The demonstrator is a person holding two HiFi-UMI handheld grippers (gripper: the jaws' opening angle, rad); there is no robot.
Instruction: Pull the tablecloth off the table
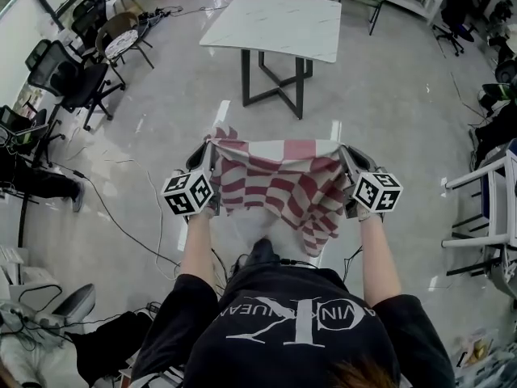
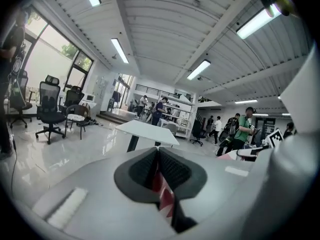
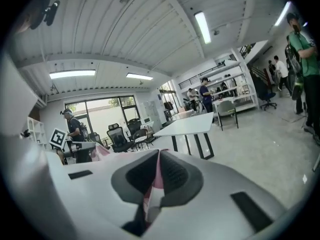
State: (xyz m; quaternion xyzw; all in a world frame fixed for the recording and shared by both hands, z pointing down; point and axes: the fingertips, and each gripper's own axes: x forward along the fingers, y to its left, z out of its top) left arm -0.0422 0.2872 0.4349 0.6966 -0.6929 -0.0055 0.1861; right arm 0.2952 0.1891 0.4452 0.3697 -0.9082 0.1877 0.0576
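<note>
The tablecloth (image 1: 279, 184), a soft red-and-white checked fabric, hung slack and creased in mid-air, near the person and clear of the far counter (image 1: 275, 23) (a white, faintly veined rectangular top on dark crossed legs). The left tongs (image 1: 210, 145) were clamped on its upper left corner and the right tongs (image 1: 345, 150) on its upper right, pinching the cloth between ribbed dark pads (image 2: 175, 170). Both forearms (image 1: 199, 249) reached forward side by side, with the tongs roughly level above the glossy floor (image 1: 404, 120).
</note>
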